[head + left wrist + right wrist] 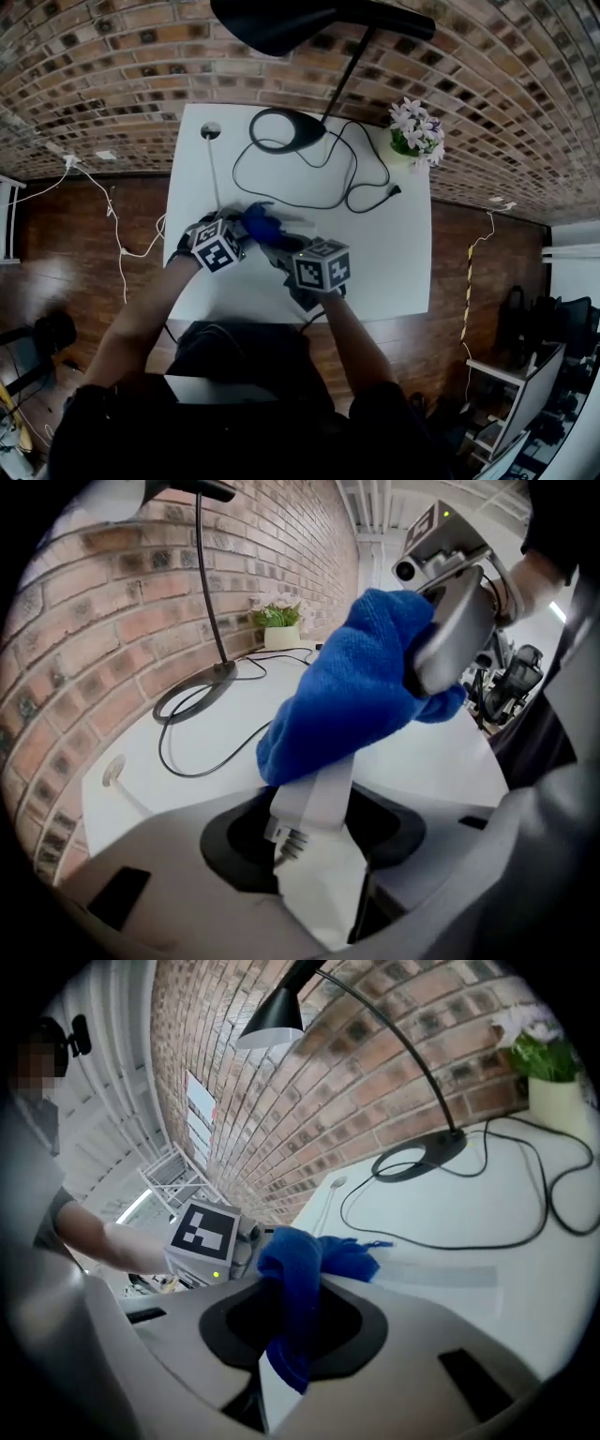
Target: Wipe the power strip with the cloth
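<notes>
Left gripper [314, 822] clamps the power strip [323, 785]; right gripper [284, 1340] pinches the cloth [300, 1260]; head view seemingly obscures both grips.

Brick wall [112, 56]; dark wood floor [84, 281]; white table [403, 253]; black desk lamp [281, 23]; potted flowers [415, 131]; possibly shelving [525, 394], lower right.
</notes>
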Demonstrator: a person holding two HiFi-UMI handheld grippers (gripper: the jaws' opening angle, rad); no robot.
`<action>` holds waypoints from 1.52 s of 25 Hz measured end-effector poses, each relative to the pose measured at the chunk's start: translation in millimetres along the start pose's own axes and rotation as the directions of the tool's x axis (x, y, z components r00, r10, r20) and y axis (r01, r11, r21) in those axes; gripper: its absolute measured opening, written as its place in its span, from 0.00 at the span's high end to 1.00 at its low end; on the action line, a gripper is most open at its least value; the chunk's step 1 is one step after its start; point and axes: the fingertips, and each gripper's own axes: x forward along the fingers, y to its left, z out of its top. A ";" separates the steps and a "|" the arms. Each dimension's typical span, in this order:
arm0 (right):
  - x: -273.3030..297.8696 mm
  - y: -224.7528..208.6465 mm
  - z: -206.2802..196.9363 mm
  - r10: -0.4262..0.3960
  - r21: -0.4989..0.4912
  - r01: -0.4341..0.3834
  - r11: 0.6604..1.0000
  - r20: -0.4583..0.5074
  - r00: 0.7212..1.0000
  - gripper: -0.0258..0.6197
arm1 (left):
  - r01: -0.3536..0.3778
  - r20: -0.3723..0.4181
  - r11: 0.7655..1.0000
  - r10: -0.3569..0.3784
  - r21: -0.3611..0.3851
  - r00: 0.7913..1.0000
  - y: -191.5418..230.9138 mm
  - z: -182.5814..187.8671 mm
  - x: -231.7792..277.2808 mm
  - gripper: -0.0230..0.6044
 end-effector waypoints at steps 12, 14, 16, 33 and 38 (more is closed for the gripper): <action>-13.5 -34.5 16.5 -0.167 -0.319 0.156 0.935 -0.005 0.986 0.86 | -0.082 0.040 0.995 0.080 0.054 0.996 0.9 4.2 -3.9 0.62; -9.7 -38.9 10.4 -0.180 -0.350 0.158 0.923 -0.031 0.983 0.86 | -0.109 0.044 0.991 0.106 0.081 0.993 0.2 4.5 -4.3 0.62; -9.7 -43.6 7.0 -0.179 -0.322 0.156 0.934 -0.044 0.983 0.86 | -0.139 0.049 0.985 0.135 0.102 0.990 0.1 4.8 -4.5 0.62; -5.2 -43.1 3.3 -0.114 -0.271 0.094 0.958 -0.058 0.992 0.86 | -0.155 0.144 0.979 0.174 -0.131 0.974 -5.6 28.7 -52.6 0.53; -4.4 -39.2 0.5 -0.113 -0.304 0.091 0.948 -0.056 0.992 0.86 | -0.148 0.139 0.982 0.163 -0.116 0.977 -11.9 35.6 -49.1 0.54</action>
